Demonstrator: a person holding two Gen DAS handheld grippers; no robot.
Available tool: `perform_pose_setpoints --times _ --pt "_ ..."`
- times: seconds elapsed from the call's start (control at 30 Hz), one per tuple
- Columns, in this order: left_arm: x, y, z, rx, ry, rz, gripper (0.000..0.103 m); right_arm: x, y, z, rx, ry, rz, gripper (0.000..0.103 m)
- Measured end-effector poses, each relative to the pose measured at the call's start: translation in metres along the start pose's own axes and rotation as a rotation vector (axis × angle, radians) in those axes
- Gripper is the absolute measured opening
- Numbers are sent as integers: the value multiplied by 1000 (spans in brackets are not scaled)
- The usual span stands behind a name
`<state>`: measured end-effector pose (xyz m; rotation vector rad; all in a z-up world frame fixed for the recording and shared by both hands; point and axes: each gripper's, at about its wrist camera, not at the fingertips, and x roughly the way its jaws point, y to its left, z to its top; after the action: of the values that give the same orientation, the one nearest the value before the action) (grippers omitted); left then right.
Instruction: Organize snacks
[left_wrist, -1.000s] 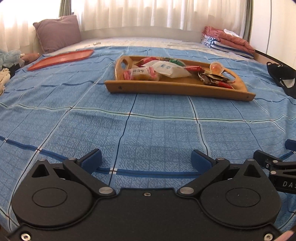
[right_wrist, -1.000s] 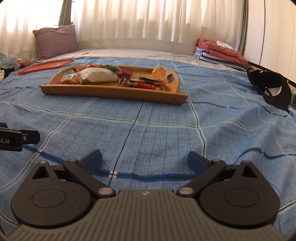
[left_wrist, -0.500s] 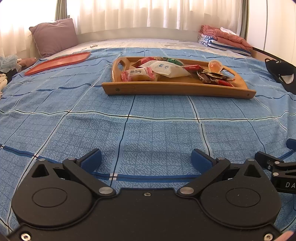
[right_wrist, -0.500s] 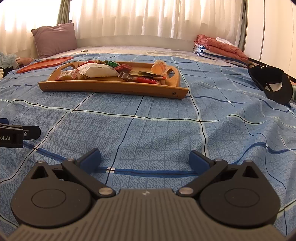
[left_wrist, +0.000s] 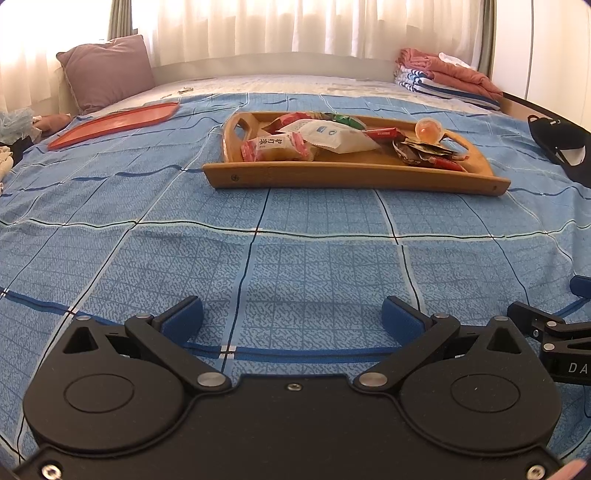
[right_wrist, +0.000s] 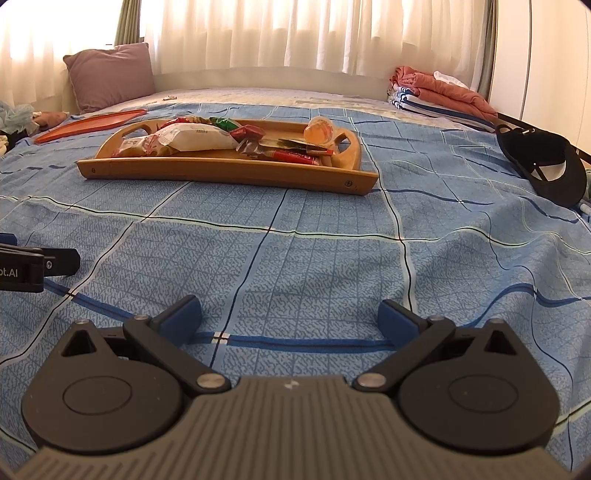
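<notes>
Both tools, left gripper (left_wrist: 291, 314) and right gripper (right_wrist: 290, 312), hover spread and empty above the blue bedspread (left_wrist: 295, 258). Snack packets (left_wrist: 328, 136) and a jelly cup (left_wrist: 428, 129) all lie in the wooden tray (left_wrist: 351, 175); whether sorting remains is unclear.

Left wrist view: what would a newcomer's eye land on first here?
The wooden tray heaped with snack packets sits mid-bed on the blue checked bedspread. A red tray lies far left near a purple pillow. The left gripper is open, low in front.
</notes>
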<state>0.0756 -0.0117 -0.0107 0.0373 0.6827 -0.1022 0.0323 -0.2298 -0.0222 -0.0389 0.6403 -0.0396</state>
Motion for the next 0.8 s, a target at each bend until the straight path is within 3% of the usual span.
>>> perform_pose_setpoints --times 0.8 --pt "2 -1 0 2 5 2 103 0 0 0 0 0 0 103"
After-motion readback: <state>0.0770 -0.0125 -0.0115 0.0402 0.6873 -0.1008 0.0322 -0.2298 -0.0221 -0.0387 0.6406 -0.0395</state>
